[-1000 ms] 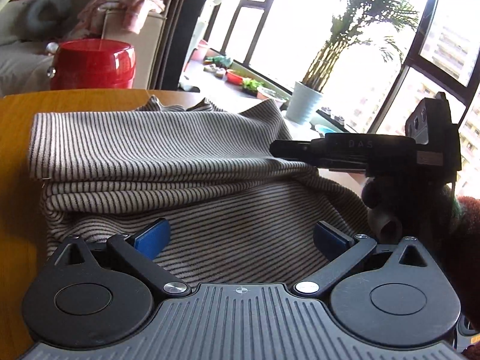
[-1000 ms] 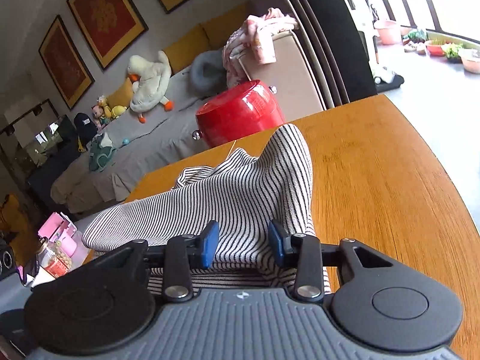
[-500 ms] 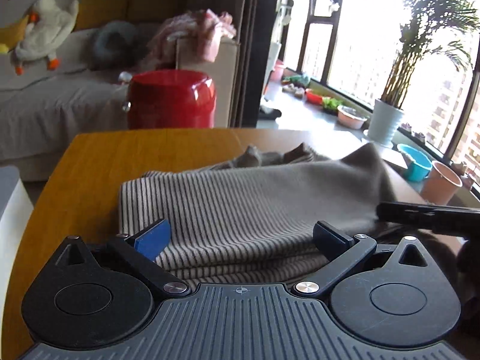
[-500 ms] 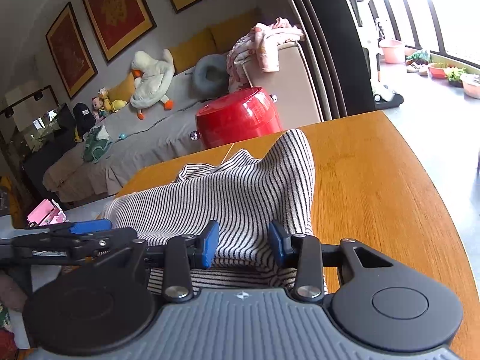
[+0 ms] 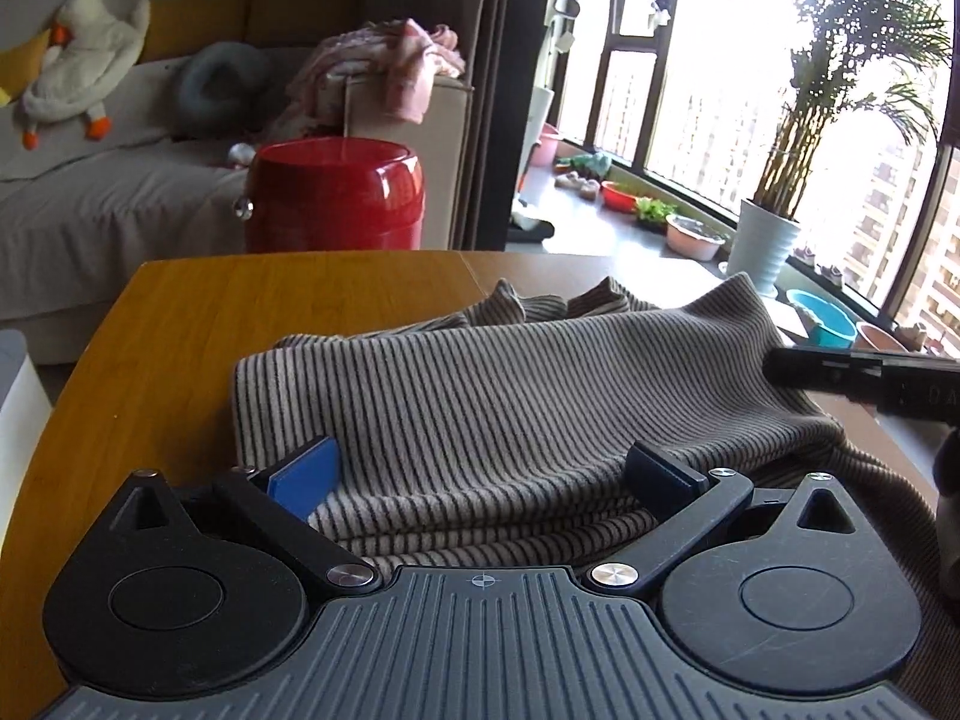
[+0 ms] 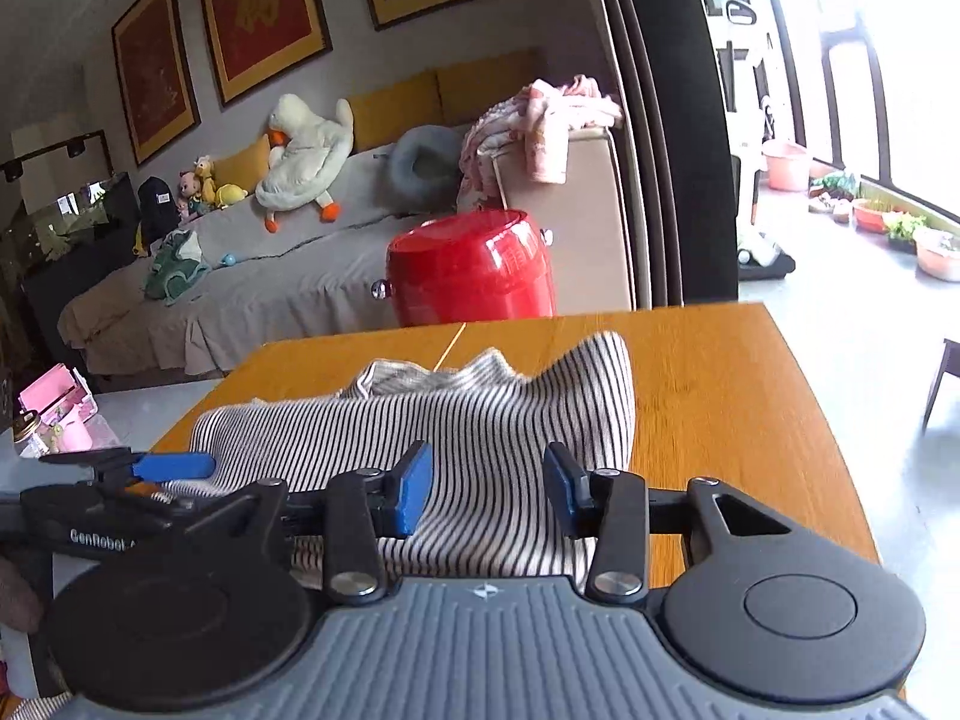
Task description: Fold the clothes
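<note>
Now | striped garment folded, rumpled | left hand-held gripper wide | right hand-held gripper just opening, unclamped

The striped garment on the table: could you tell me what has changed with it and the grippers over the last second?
The right gripper has just been opening, its pads now off the striped garment, letting go of the fold. The left gripper swung left, still open. The garment stays folded on the wooden table.

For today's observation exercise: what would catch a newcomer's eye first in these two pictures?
The striped garment lies folded over itself on the wooden table, filling the middle. Beyond the table's far edge stands a shiny red stool. A white plush goose sprawls on the grey sofa behind.
</note>
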`<state>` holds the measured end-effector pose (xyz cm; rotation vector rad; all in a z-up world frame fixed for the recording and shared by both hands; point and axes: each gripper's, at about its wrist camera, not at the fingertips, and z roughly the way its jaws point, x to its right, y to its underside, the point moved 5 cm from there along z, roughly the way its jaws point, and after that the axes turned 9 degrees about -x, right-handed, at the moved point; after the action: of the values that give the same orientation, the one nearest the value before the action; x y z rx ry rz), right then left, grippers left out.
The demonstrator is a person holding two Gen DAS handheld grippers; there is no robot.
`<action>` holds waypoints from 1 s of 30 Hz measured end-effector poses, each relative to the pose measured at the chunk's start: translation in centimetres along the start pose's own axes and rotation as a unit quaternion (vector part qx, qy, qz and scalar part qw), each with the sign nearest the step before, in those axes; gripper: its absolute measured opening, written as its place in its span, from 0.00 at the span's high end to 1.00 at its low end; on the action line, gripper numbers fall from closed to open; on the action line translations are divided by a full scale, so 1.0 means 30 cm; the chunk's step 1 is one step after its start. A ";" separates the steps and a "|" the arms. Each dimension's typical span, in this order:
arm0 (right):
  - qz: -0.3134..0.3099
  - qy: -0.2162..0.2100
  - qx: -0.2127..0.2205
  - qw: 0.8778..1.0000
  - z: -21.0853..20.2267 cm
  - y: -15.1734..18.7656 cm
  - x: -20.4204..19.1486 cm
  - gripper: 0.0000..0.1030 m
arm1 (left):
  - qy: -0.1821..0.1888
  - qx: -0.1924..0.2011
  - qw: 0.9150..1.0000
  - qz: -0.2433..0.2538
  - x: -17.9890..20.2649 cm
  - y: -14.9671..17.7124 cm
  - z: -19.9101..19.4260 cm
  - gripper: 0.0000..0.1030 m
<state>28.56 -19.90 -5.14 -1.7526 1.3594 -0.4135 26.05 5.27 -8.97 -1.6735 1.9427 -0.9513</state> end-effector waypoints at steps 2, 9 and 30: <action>0.005 0.000 0.008 1.000 0.019 -0.041 0.010 0.48 | -0.001 0.000 1.000 0.001 0.000 -0.001 0.000 0.00; 0.008 -0.008 -0.040 0.999 0.153 0.000 0.031 0.45 | 0.000 0.000 1.000 0.001 -0.003 -0.005 -0.001 0.00; -0.002 -0.015 -0.039 0.999 0.137 0.009 0.018 0.37 | 0.039 -0.065 0.990 -0.118 -0.257 -0.089 -0.023 0.00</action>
<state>31.46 -18.66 -7.87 -1.8174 1.3680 -0.3394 28.97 12.80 -7.56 -2.0025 1.9238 -1.0078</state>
